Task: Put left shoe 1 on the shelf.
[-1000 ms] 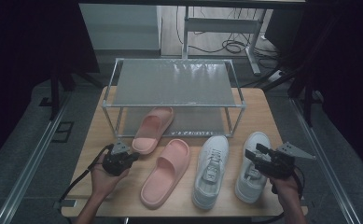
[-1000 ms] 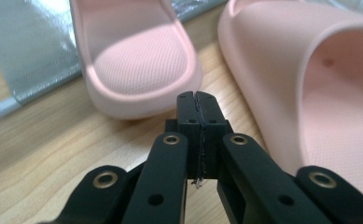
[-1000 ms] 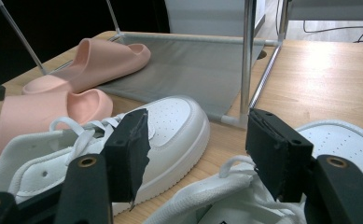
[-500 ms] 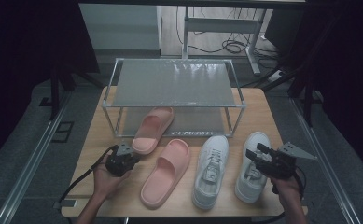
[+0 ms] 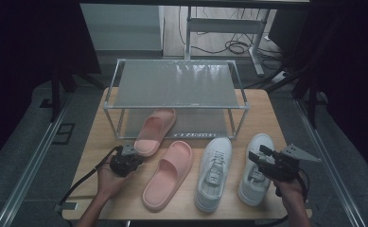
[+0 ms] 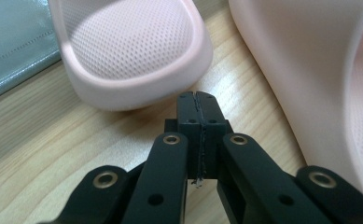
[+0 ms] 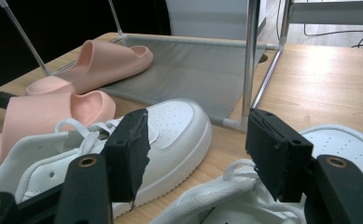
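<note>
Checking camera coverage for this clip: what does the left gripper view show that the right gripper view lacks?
Left gripper view: the left gripper with jaws shut, empty, just short of the heel of the rear pink slide. Right gripper view: the right gripper open over the white sneakers, and the rack's metal post. Both: the pink slides, the rack's grey lower shelf and the wooden table.

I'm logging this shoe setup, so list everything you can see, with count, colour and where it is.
slides: two, pink; one in front of the rack, the other with its toe on the rack's lower shelf.
sneakers: two, white, front right of the table, the second rightmost.
shoe rack: one, grey shelves, metal frame, at the table's back.
table: one, light wood.
left hand-held gripper: black, jaws shut, near the rear slide's heel.
right hand-held gripper: black, jaws open, over the rightmost sneaker.
</note>
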Motion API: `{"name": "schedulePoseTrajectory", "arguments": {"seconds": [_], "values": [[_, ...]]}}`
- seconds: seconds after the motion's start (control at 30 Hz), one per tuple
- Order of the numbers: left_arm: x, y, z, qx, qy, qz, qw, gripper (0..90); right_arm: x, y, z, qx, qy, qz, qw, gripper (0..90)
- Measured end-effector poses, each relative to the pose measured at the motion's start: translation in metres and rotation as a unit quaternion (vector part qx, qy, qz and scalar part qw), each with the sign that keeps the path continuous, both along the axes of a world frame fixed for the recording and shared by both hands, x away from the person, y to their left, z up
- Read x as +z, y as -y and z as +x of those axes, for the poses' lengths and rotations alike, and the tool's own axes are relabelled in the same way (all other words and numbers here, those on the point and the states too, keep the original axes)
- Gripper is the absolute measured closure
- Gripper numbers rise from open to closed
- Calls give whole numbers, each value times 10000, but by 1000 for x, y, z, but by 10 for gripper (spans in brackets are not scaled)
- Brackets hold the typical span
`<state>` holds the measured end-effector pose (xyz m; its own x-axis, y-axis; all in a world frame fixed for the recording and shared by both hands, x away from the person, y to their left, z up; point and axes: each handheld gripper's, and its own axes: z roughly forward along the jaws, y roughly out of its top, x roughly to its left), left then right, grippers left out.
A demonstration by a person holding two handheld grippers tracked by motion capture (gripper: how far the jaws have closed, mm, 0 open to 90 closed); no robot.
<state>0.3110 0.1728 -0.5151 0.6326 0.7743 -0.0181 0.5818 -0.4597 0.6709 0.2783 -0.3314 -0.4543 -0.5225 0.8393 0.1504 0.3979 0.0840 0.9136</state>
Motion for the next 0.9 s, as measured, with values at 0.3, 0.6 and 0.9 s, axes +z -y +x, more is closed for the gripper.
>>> {"name": "schedulePoseTrajectory", "arguments": {"seconds": [0.3, 0.6, 0.9], "values": [[-3, 4, 13, 11, -102, -179, 9998, 900, 0, 0, 0, -1, 11, 4, 10000, 400], [-6, 10, 30, 26, -177, -360, 9992, 900, 0, 0, 0, 4, -10, -9, 10000, 400], [-4, 25, 46, -101, -140, -111, 9998, 900, -1, 0, 1, 8, -22, -16, 10000, 400]]}}
